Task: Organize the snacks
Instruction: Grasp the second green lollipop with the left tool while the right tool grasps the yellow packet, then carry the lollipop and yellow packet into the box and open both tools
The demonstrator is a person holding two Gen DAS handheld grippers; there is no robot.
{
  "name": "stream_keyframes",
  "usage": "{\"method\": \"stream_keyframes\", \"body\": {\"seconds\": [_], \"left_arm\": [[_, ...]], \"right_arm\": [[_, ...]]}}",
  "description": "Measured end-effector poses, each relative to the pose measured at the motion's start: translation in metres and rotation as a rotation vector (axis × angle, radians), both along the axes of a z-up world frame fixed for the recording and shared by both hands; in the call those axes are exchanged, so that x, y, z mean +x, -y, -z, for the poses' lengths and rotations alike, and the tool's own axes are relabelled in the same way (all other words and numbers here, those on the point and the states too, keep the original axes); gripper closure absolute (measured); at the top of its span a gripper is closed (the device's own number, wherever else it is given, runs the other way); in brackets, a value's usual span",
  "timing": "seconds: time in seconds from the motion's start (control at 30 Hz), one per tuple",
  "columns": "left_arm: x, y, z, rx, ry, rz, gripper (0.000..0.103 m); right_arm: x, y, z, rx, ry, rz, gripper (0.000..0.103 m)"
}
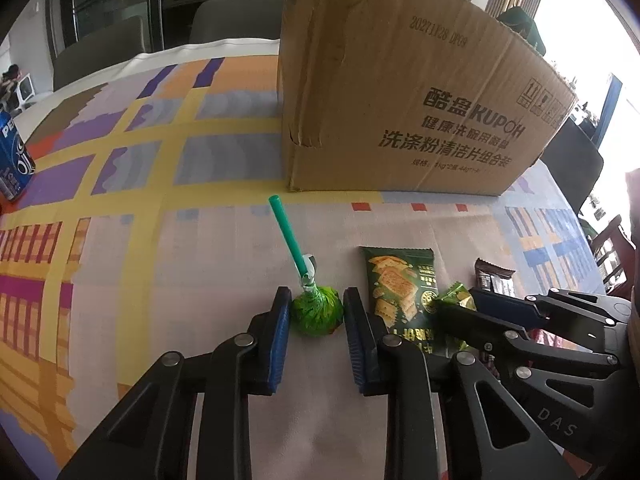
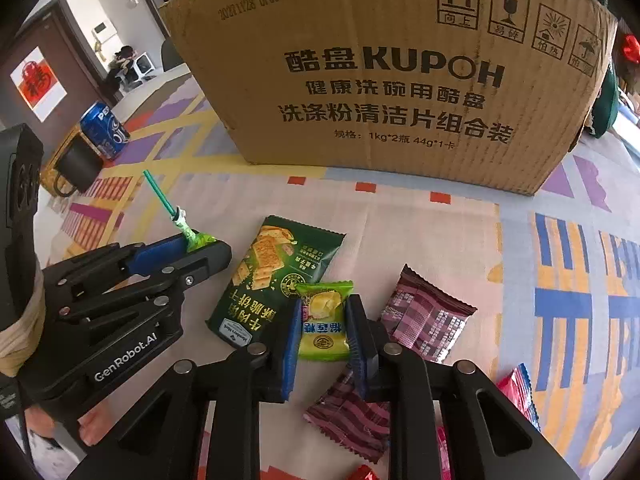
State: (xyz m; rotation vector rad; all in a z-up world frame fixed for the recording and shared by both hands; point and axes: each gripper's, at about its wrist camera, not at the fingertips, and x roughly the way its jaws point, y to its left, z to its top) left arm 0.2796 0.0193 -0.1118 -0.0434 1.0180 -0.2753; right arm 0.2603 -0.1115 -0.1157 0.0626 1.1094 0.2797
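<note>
A green-wrapped lollipop (image 1: 317, 315) with a teal stick lies on the tablecloth between the pads of my left gripper (image 1: 316, 312); the pads sit close beside it with small gaps. It also shows in the right wrist view (image 2: 200, 239). My right gripper (image 2: 323, 322) is closed on a yellow-green candy packet (image 2: 323, 320), also seen in the left wrist view (image 1: 456, 300). A dark green cracker packet (image 2: 268, 276) lies between the two grippers. The open cardboard box (image 2: 392, 72) stands just behind the snacks.
Maroon snack packets (image 2: 428, 316) and red ones (image 2: 516, 392) lie at right. A blue Pepsi can (image 2: 105, 124) and a dark mug (image 2: 78, 166) stand at far left. Chairs stand beyond the table's far edge (image 1: 224, 20).
</note>
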Motion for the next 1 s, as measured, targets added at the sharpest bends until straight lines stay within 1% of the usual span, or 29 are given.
{"method": "stream_keyframes", "body": {"seconds": [0.17, 0.33, 0.57, 1.0], "left_arm": [[-0.007, 0.001, -0.012, 0.005, 0.024, 0.001, 0.076], [-0.015, 0.003, -0.026, 0.001, 0.040, -0.002, 0.076], [-0.028, 0.008, -0.053, -0.010, 0.085, -0.004, 0.076], [-0.042, 0.023, -0.116, -0.006, 0.213, 0.005, 0.076]], "right_arm": [[-0.004, 0.003, -0.005, 0.011, 0.008, 0.001, 0.081], [-0.010, 0.008, -0.018, 0.022, 0.038, 0.000, 0.081], [-0.021, 0.014, -0.045, 0.037, 0.109, -0.004, 0.081], [-0.033, 0.037, -0.104, 0.073, 0.243, 0.006, 0.081]]}}
